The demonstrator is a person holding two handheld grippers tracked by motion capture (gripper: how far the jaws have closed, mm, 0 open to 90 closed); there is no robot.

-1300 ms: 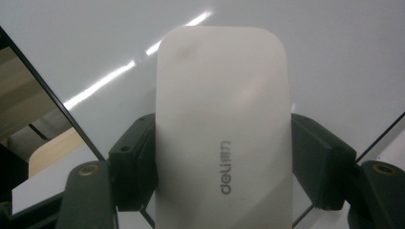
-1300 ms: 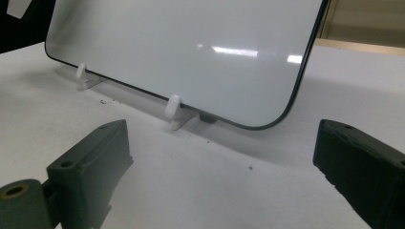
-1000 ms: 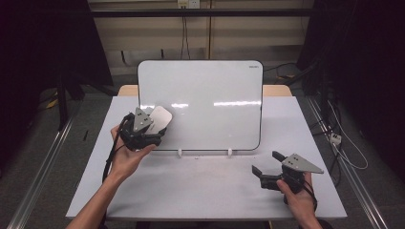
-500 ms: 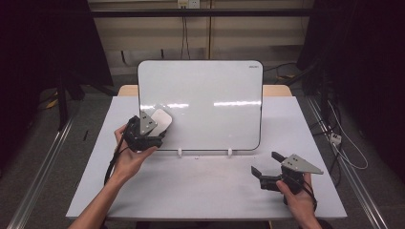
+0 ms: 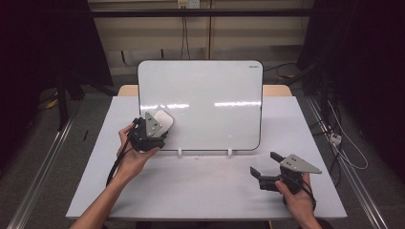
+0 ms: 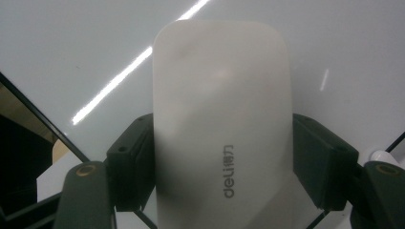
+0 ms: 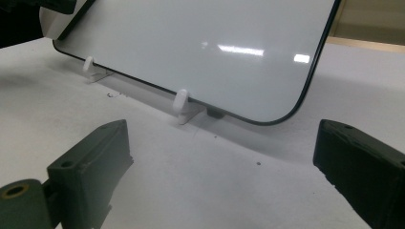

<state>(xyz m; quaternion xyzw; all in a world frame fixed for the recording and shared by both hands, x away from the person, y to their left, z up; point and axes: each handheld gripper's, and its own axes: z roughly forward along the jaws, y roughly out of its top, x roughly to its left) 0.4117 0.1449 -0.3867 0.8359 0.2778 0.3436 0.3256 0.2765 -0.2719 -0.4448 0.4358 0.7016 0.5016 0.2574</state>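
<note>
Whiteboard (image 5: pixel 210 100) stands propped on two small white feet (image 5: pixel 180 152) at the back middle of the worktop (image 5: pixel 200 191), and its face looks blank. The left claw (image 5: pixel 160 125) grips a white eraser (image 6: pixel 222 119) by its long sides, laid against the board's lower left corner. To wipe well, I would keep the pad flat and press lightly so the board does not tip. The right claw (image 5: pixel 262 167) rests open and empty on the worktop. The eraser's wiping face is hidden, and any faint marks are hard to make out under glare.
</note>
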